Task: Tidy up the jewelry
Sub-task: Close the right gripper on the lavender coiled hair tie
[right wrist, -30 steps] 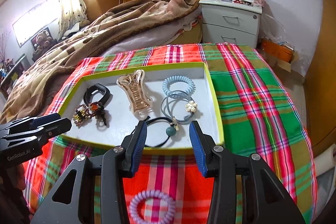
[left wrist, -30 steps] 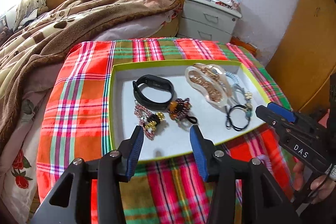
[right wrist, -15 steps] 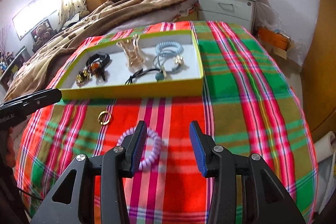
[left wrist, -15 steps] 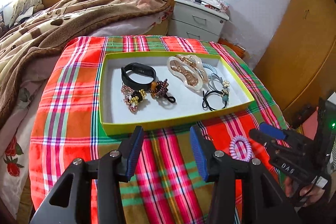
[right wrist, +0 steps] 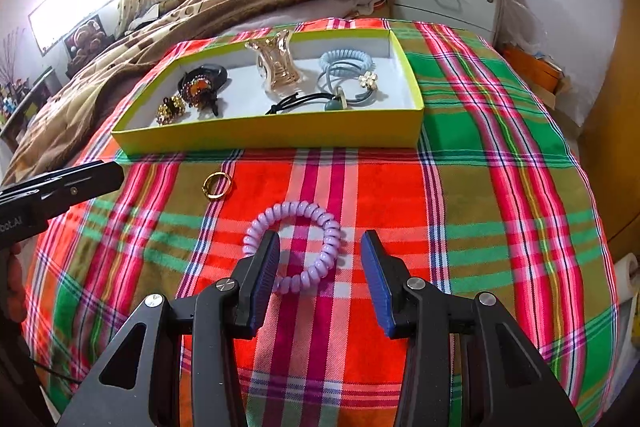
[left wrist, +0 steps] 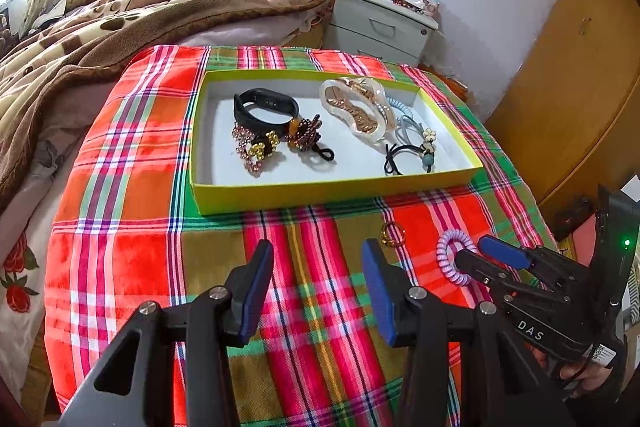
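Note:
A lilac spiral hair tie (right wrist: 294,246) (left wrist: 452,261) lies on the plaid cloth in front of the yellow-green box (right wrist: 272,139) (left wrist: 332,191). My right gripper (right wrist: 319,251) is open just above it, its left finger overlapping the tie's near-left edge; nothing is gripped. A gold ring (right wrist: 217,185) (left wrist: 392,233) lies on the cloth to the tie's left. My left gripper (left wrist: 318,269) hangs open and empty over the cloth, short of the box. Inside the box lie a black band (left wrist: 266,107), beaded pieces (left wrist: 260,147), a clear hair claw (left wrist: 354,109) and hair ties (left wrist: 412,151).
The plaid-covered table ends close on the right and near sides. A bed with a brown blanket (left wrist: 100,39) runs along the left. A grey nightstand (left wrist: 380,27) stands behind, a wooden wardrobe (left wrist: 568,75) to the right. A hand (left wrist: 576,375) holds the right gripper's handle.
Both grippers have drawn back from over the box toward the near side of the table. The right one has sunk toward the lilac hair tie, which now lies between its fingers' tips.

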Tool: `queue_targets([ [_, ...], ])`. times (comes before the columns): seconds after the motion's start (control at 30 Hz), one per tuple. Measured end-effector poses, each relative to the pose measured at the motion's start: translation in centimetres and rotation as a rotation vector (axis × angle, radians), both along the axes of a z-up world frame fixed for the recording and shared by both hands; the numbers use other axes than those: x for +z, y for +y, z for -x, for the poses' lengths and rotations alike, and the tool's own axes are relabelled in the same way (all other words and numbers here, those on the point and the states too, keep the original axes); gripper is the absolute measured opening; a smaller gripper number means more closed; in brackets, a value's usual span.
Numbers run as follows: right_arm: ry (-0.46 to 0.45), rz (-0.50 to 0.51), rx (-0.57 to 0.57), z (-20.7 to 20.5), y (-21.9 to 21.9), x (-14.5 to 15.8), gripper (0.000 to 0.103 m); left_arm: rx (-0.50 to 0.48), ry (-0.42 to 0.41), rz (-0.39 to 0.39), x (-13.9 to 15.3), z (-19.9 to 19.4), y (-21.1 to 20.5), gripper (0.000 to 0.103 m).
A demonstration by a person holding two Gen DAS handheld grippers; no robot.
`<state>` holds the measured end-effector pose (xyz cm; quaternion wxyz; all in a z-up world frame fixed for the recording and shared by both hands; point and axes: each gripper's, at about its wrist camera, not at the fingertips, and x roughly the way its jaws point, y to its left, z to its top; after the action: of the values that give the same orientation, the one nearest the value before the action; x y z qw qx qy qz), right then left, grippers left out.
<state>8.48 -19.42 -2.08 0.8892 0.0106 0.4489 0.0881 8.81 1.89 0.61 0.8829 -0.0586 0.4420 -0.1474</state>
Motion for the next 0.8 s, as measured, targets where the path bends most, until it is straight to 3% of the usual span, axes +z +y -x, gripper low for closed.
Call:
queue_targets([
  [0.2, -0.006, 0.026, -0.029, 0.1, 0.4, 0.0, 0.043, 0.003, 0.007, 0.000, -0.2, 0.2, 0.0, 0.048],
  [0.5, -0.025, 0.082, -0.046, 0.4, 0.5, 0.0, 0.011, -0.007, 0.019, -0.006, -0.5, 0.2, -0.7, 0.048],
  [0.8, -0.065, 0.011, -0.090, 1.3, -1.3, 0.7, 0.010, -0.035, 0.019, -0.024, -0.2, -0.1, -2.2, 0.048],
])
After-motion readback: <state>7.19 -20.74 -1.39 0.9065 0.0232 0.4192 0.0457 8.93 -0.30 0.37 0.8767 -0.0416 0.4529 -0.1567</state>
